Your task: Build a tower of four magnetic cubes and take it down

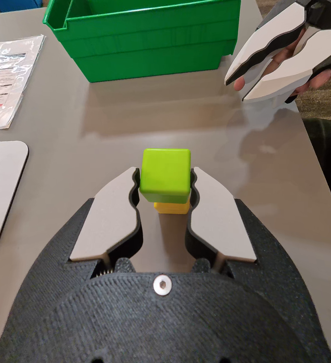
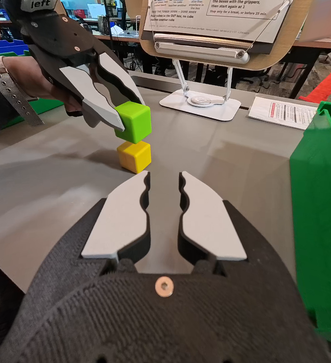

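Observation:
My left gripper [image 1: 165, 177] is shut on a lime-green cube [image 1: 165, 174], one finger on each side. It holds the cube directly over a yellow cube [image 1: 170, 209] that stands on the grey table. In the right wrist view the green cube [image 2: 135, 121] sits slightly tilted at the top of the yellow cube [image 2: 134, 157]; I cannot tell whether they touch. The left gripper [image 2: 132, 115] comes down from the upper left. My right gripper [image 2: 164, 173] is open and empty, low over the table just right of the yellow cube. It also shows in the left wrist view [image 1: 235, 92] at the upper right.
A green bin [image 1: 141, 49] stands at the far side of the table, and at the right in the right wrist view [image 2: 317, 196]. A document stand with a white base [image 2: 200, 106] and a laminated sheet [image 1: 3, 78] lie nearby. The table edge [image 1: 306, 137] runs at the right.

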### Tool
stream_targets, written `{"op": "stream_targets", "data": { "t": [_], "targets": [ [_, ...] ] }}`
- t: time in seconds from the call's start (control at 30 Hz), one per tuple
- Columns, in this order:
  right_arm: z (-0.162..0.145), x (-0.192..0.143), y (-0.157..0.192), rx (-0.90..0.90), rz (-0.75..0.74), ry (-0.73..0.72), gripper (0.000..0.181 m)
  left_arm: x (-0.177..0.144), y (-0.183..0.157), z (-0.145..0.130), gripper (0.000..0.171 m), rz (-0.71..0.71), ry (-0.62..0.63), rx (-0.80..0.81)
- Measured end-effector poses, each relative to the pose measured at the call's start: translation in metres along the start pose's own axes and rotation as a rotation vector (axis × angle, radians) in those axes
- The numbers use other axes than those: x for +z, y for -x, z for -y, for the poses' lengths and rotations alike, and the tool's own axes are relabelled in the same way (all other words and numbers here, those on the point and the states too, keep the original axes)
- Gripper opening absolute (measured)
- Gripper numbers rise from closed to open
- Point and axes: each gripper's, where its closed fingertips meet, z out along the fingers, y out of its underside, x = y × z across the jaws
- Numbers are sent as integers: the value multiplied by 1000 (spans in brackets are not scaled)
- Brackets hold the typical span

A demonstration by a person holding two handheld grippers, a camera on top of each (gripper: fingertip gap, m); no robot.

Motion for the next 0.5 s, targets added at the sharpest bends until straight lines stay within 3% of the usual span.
{"op": "stream_targets", "data": {
  "t": [0.5],
  "targets": [
    [-1,0,-2,4,-5,5,28,3,-5,-6,50,-40,0,-1]
  ]
}}
